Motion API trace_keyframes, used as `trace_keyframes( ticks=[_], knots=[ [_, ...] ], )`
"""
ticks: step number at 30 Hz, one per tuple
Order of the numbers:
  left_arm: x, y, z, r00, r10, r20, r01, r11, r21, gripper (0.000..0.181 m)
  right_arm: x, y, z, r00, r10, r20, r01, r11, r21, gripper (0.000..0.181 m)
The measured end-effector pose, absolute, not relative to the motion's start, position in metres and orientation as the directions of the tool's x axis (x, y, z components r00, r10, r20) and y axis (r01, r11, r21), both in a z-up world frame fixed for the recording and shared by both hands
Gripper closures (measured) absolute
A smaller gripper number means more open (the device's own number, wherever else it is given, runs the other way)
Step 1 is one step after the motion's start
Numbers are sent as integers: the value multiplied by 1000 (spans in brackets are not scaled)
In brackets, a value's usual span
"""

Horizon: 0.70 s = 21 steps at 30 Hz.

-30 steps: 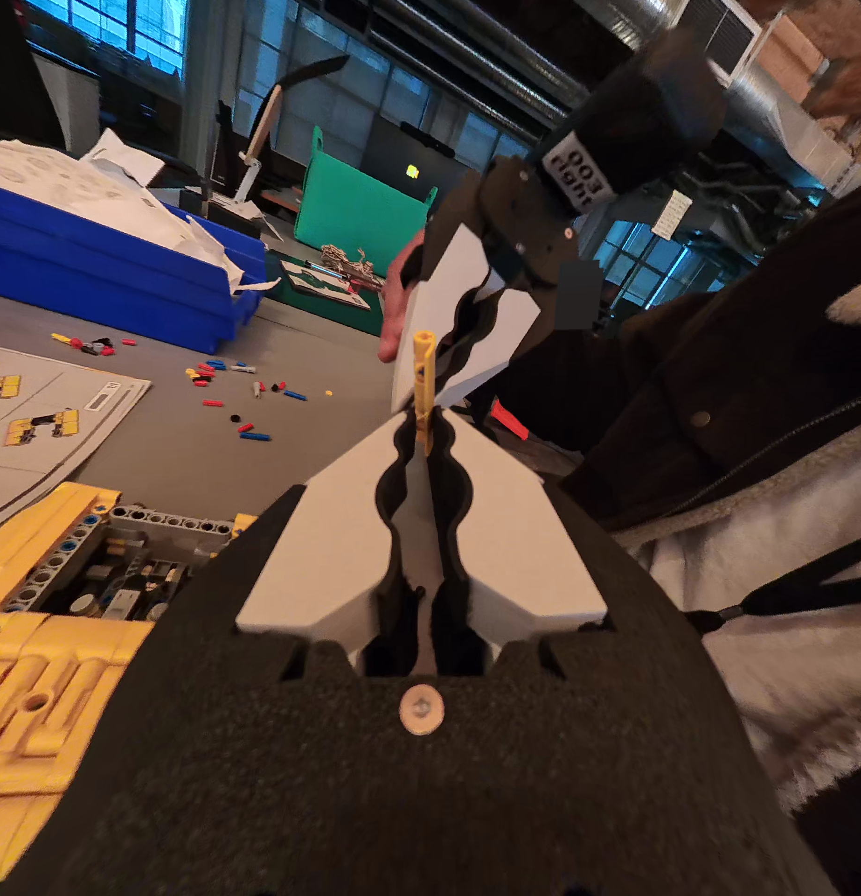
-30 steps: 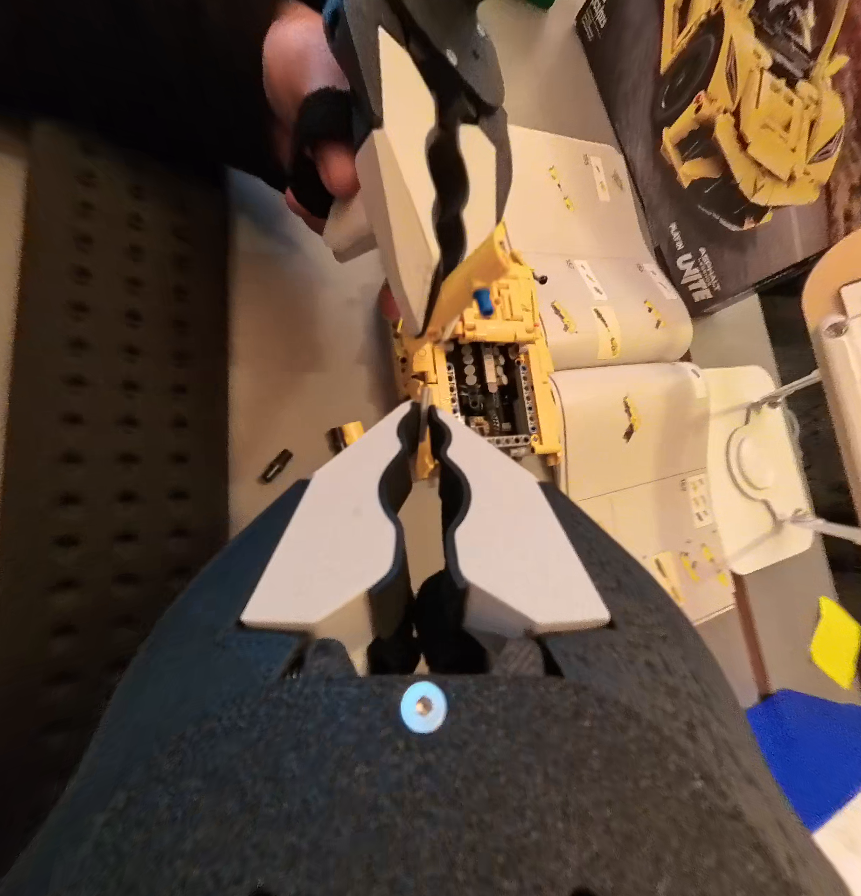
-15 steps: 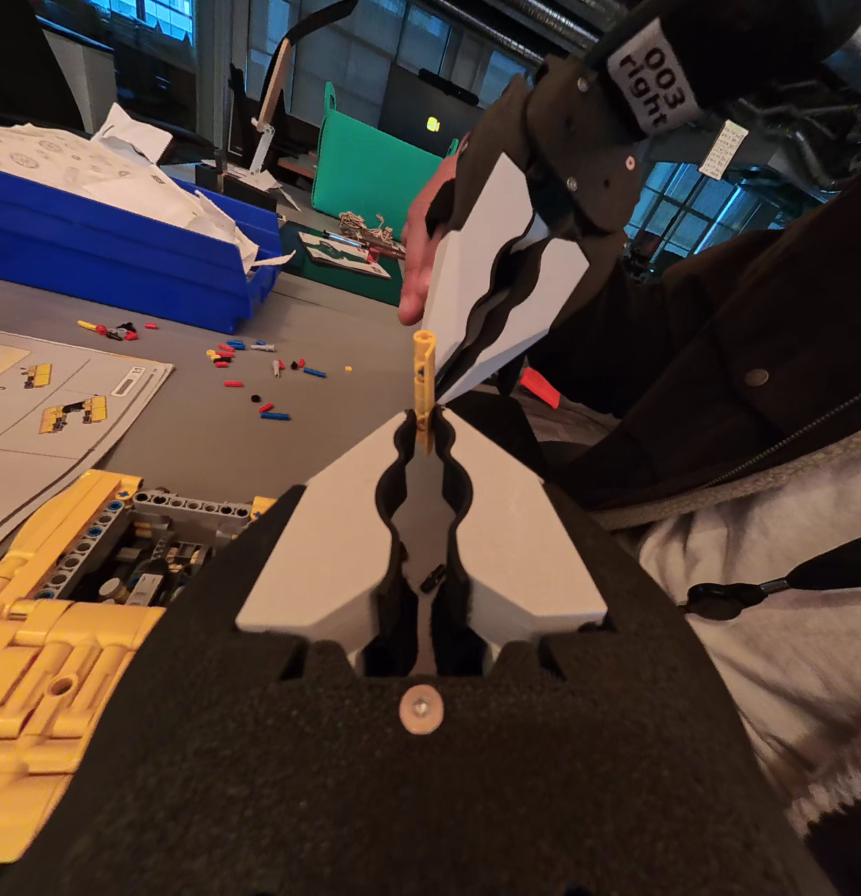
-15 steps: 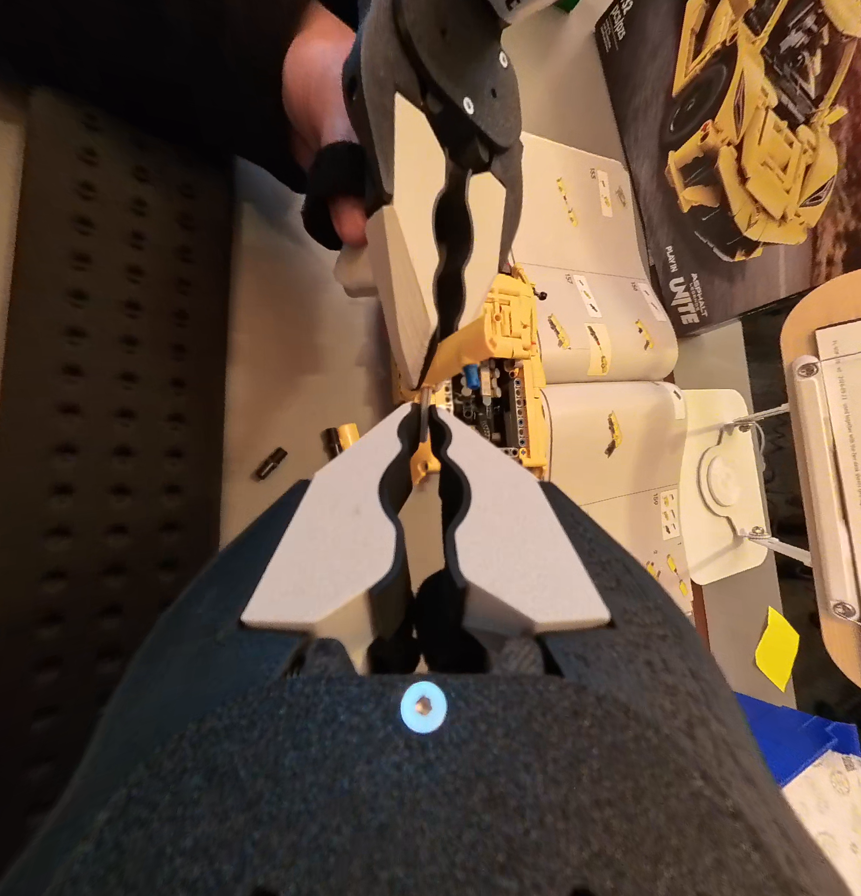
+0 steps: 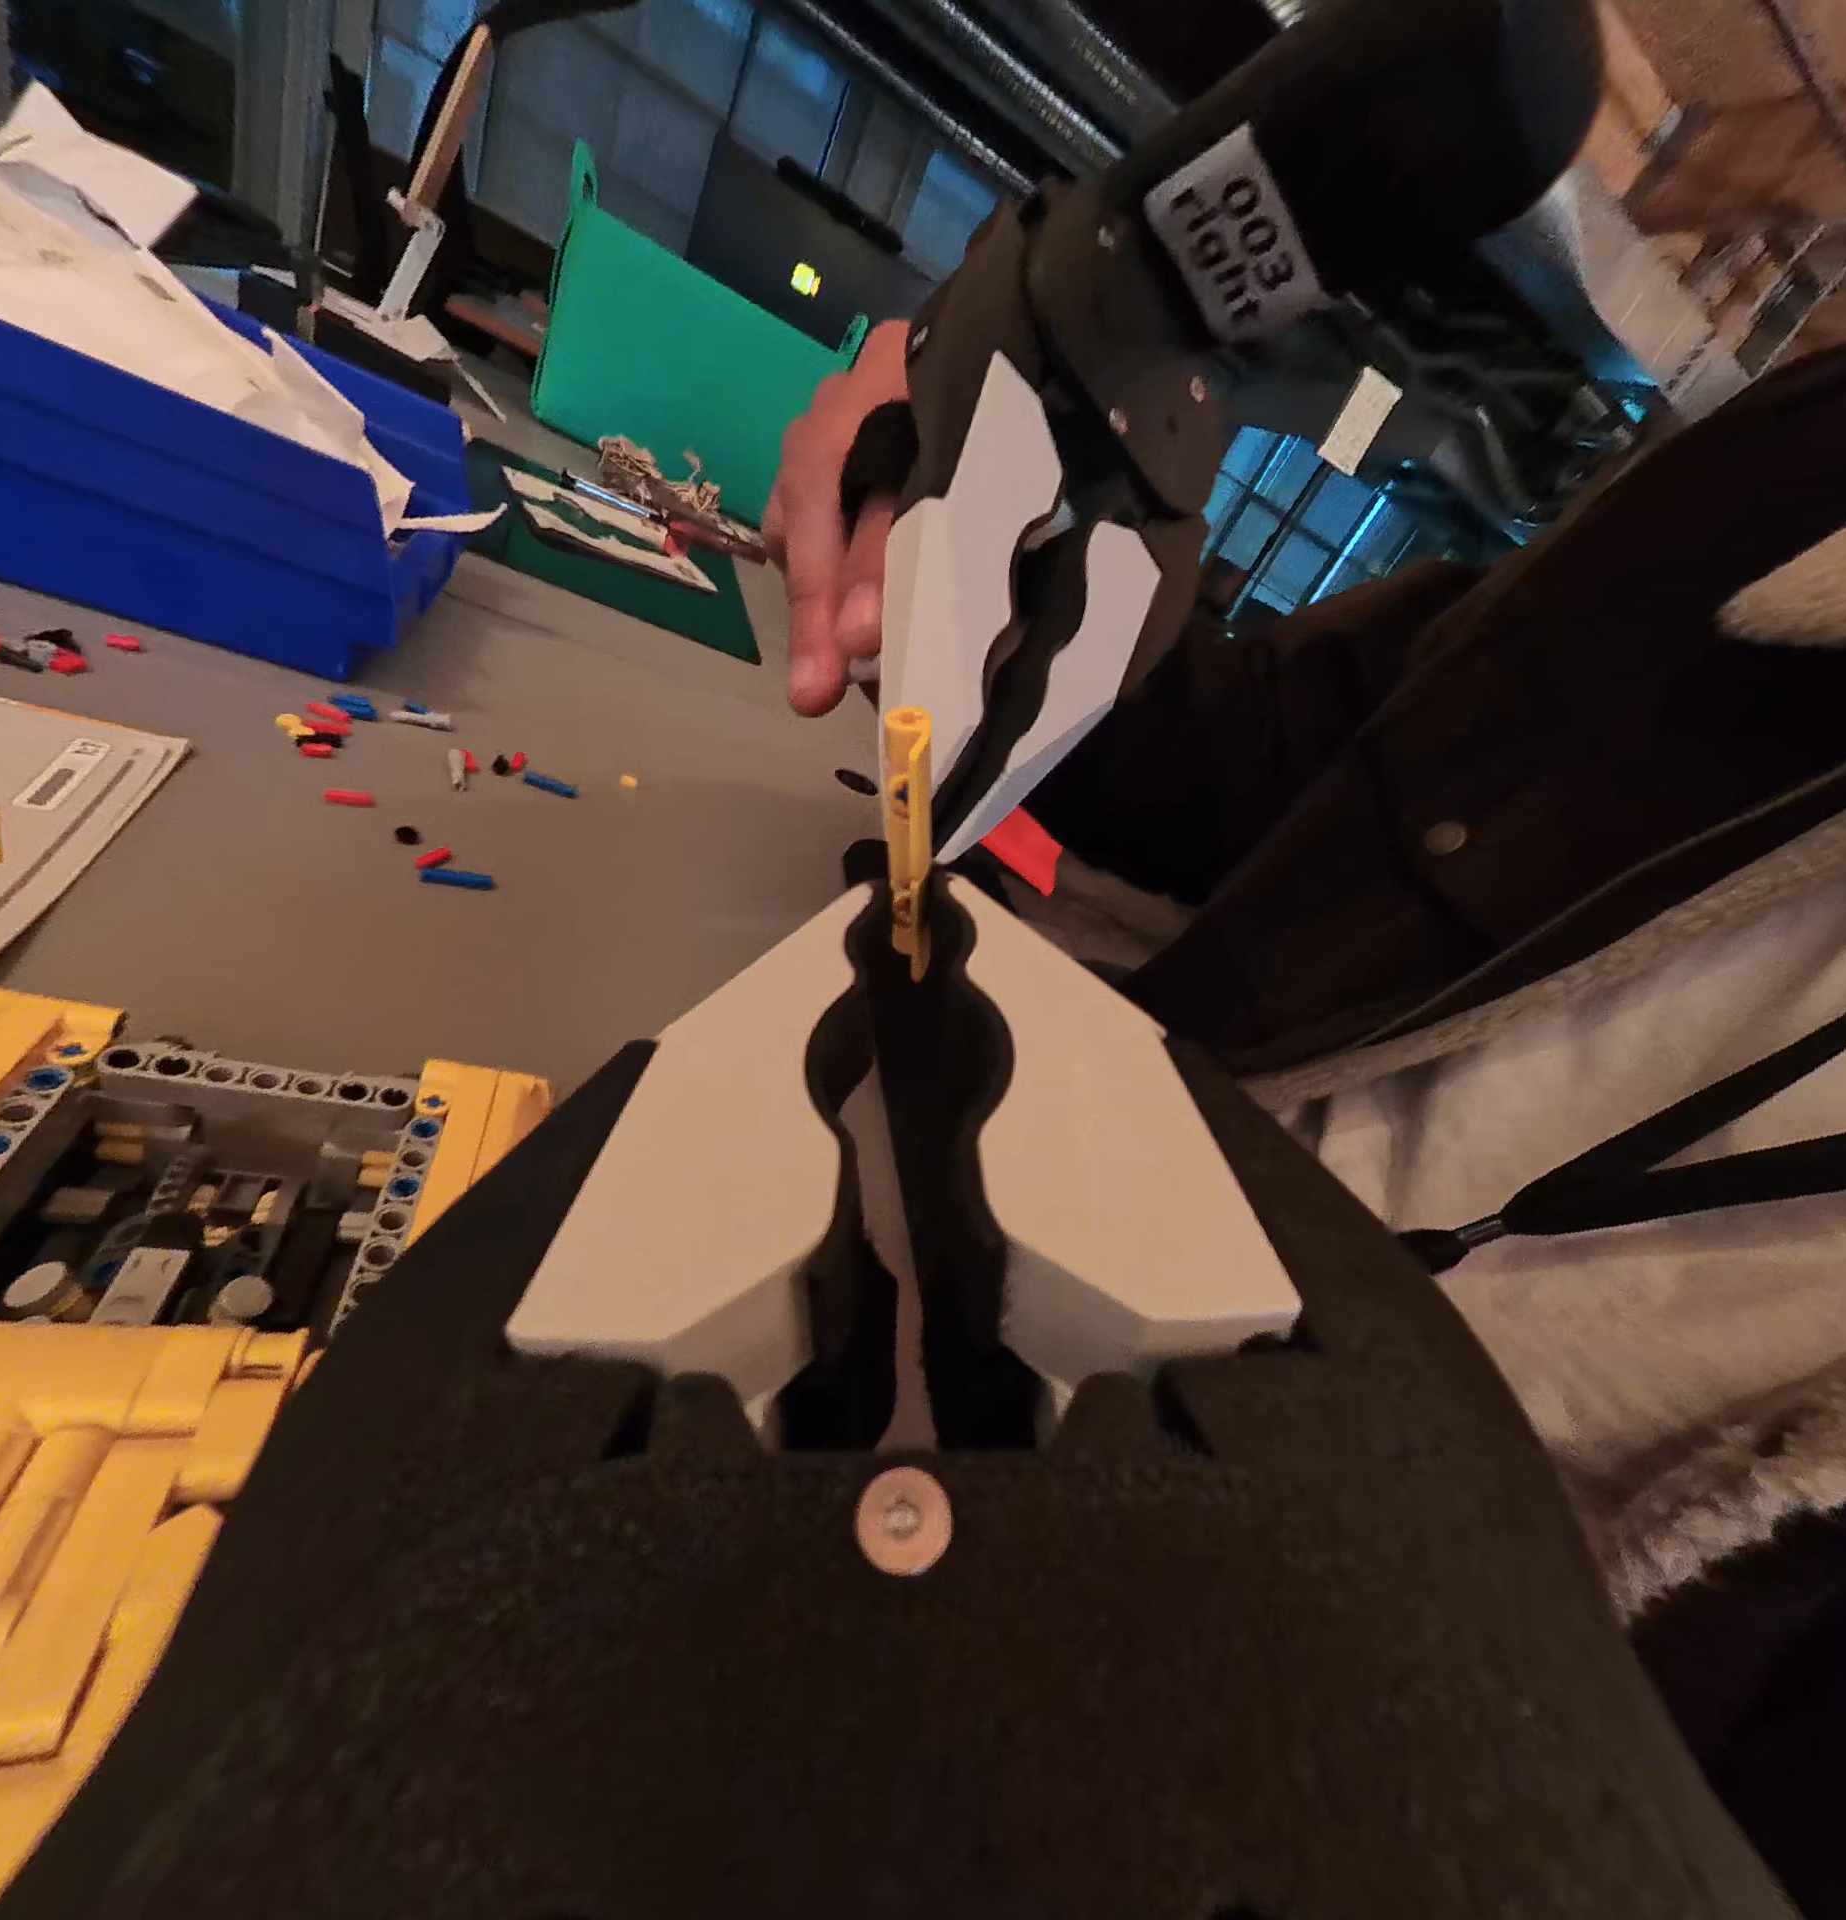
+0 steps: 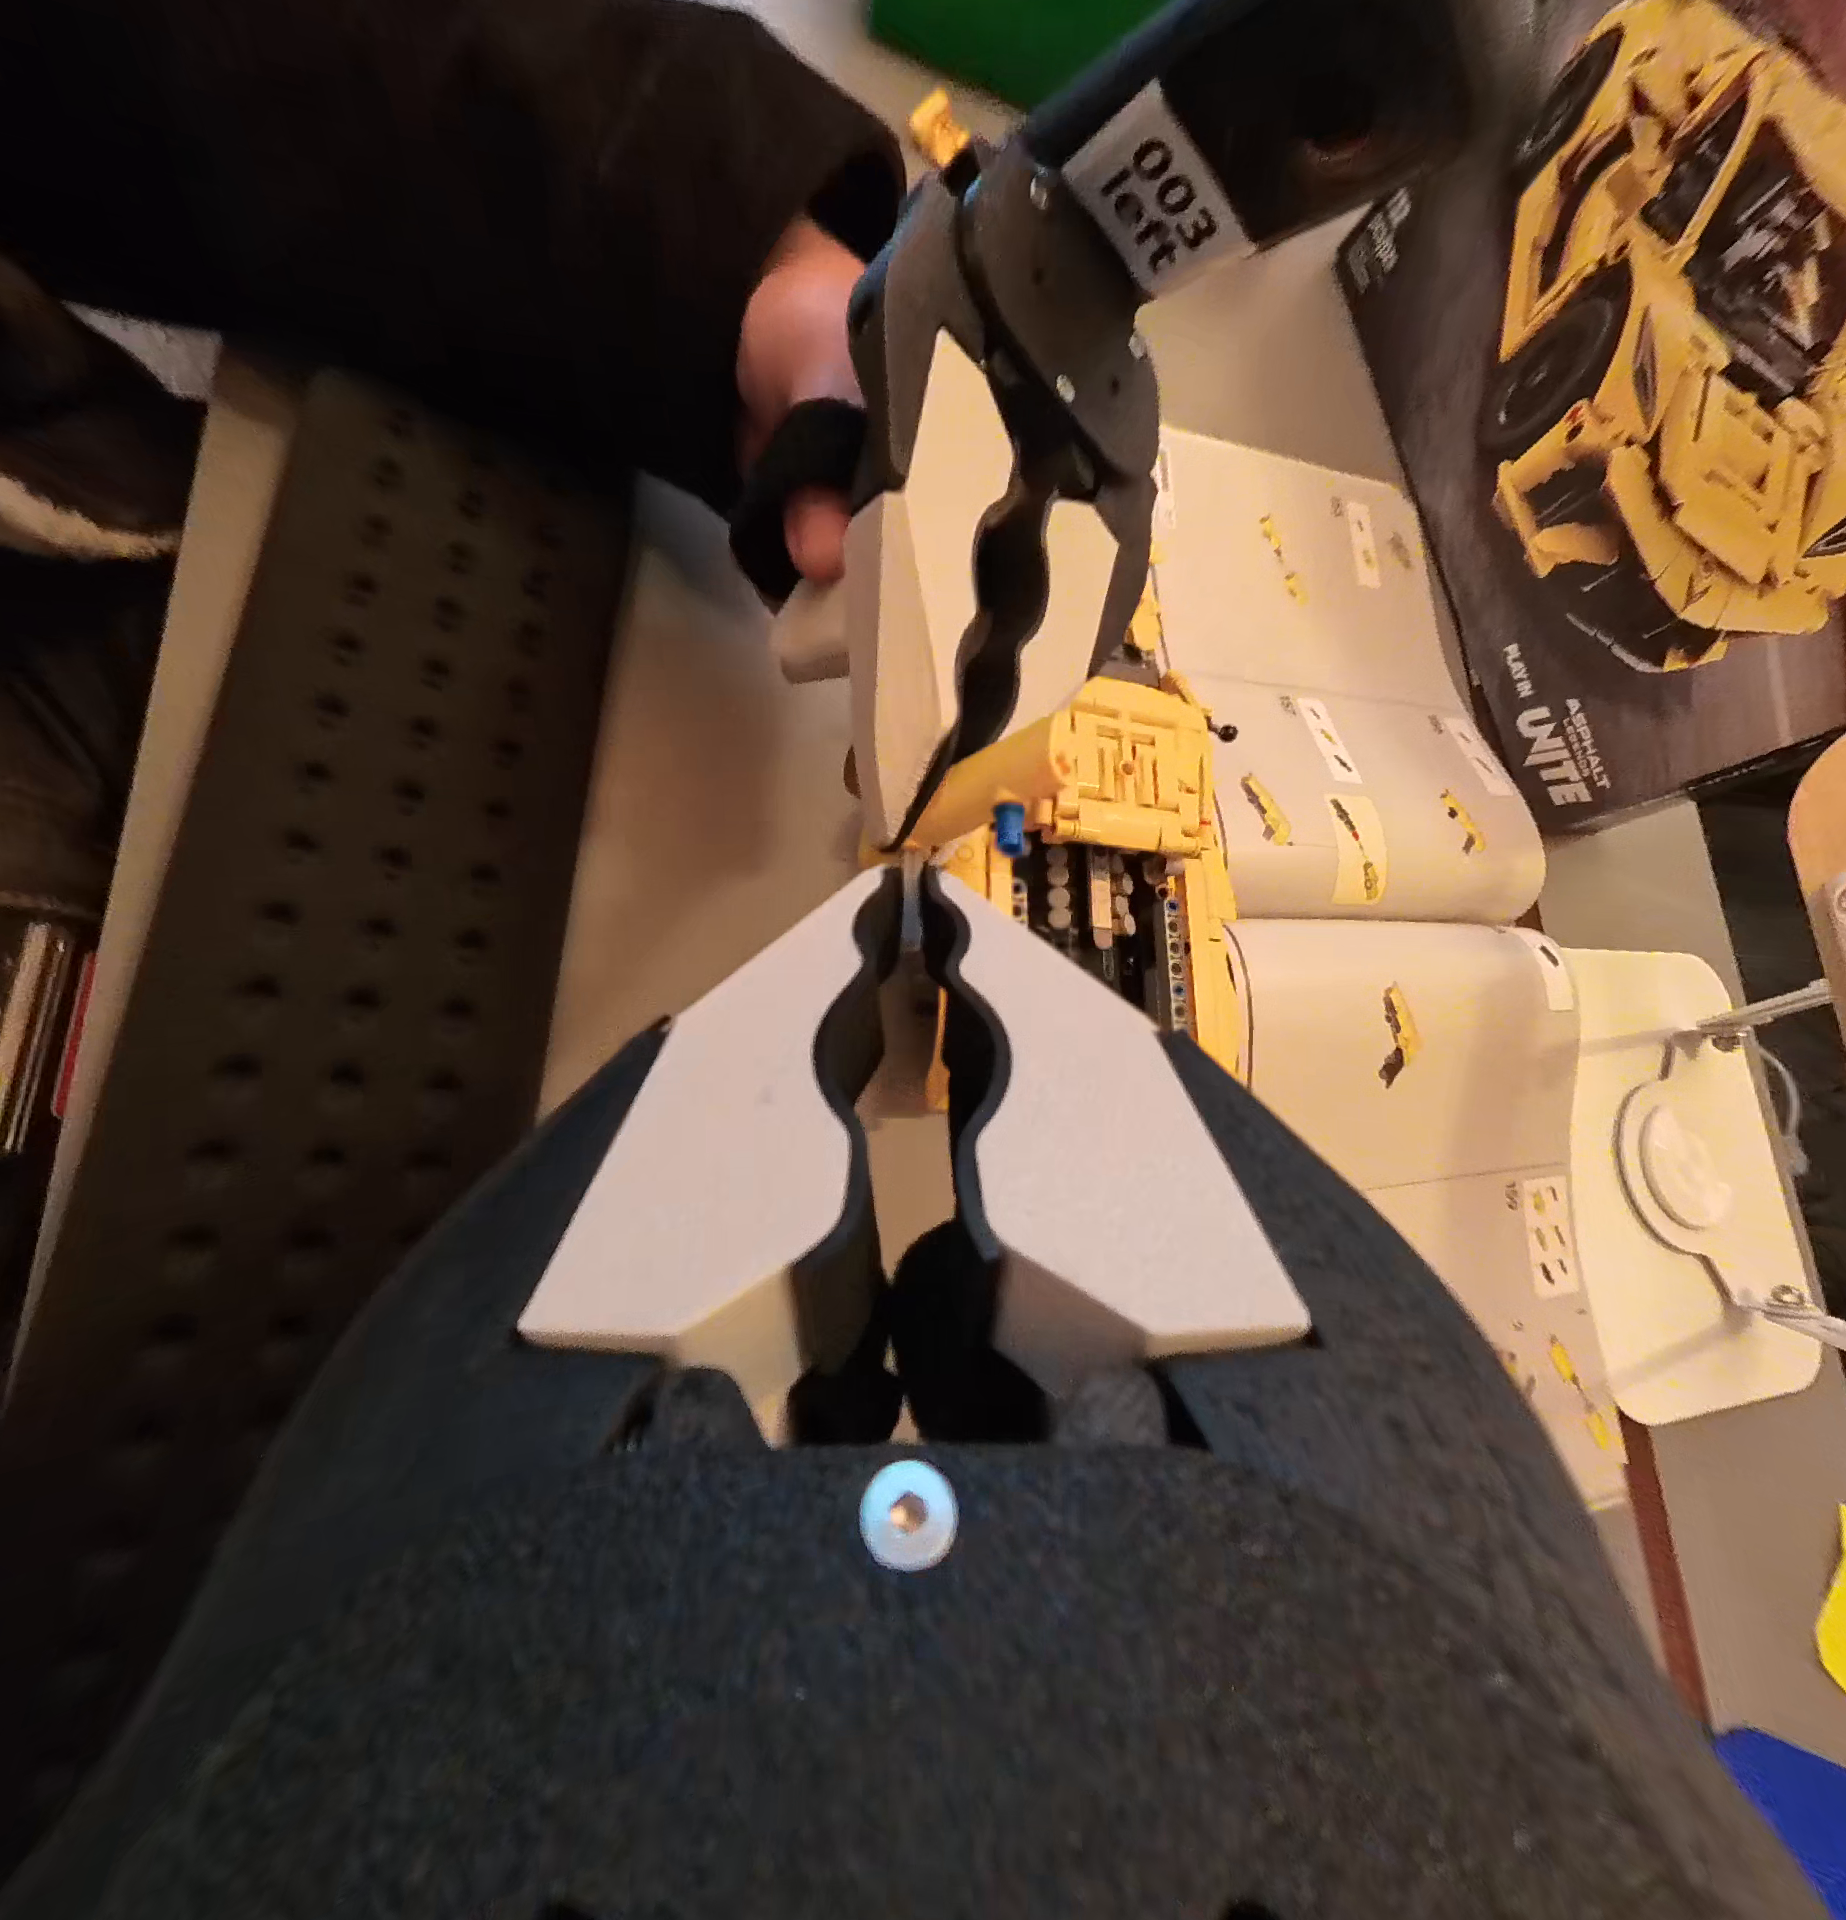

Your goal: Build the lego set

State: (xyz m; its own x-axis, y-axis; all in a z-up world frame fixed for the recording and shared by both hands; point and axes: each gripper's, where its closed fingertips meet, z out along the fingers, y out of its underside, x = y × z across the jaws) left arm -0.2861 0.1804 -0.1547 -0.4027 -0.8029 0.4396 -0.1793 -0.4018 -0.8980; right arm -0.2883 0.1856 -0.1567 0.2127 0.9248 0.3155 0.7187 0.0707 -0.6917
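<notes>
My left gripper [image 5: 903,896] is shut on a thin yellow lego piece [image 5: 906,821] that stands up from its tips. My right gripper [image 5: 945,836] comes down from above, its tips touching that piece. In the right wrist view my right gripper [image 6: 906,881] is shut on a small grey piece [image 6: 914,916]. There it meets the left gripper [image 6: 898,844] tip to tip, above the table. The part-built yellow lego car [image 6: 1106,821] lies on the table just beyond the tips. It also shows at lower left in the left wrist view [image 5: 202,1174].
Open instruction booklet [image 6: 1366,821] and the set's box [image 6: 1677,416] lie beyond the car. Loose small pieces [image 5: 431,769] are scattered on the grey table. Blue bins [image 5: 171,499] with paper and a green bag [image 5: 670,353] stand behind. A dark perforated panel [image 6: 327,831] is at left. A person's jacket [image 5: 1521,727] is close on the right.
Both grippers stay shut and tip to tip. The right gripper has drawn back a little, so more of the left gripper's body shows in its view. The yellow piece is still in the left gripper.
</notes>
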Motion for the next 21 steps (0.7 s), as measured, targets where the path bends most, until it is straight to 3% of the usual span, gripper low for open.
trace_keyframes(
  ticks=[9, 21],
  knots=[
    [-285, 180, -154, -413, -786, 461, -178, -426, -887, 175, -288, 185, -156, 236, 914, 330, 719, 64, -692, 178],
    [-292, 179, -136, -455, -770, 448, -109, -451, -886, 175, -291, 185, -146, 322, 932, 165, 545, -40, -838, 164]
  ],
)
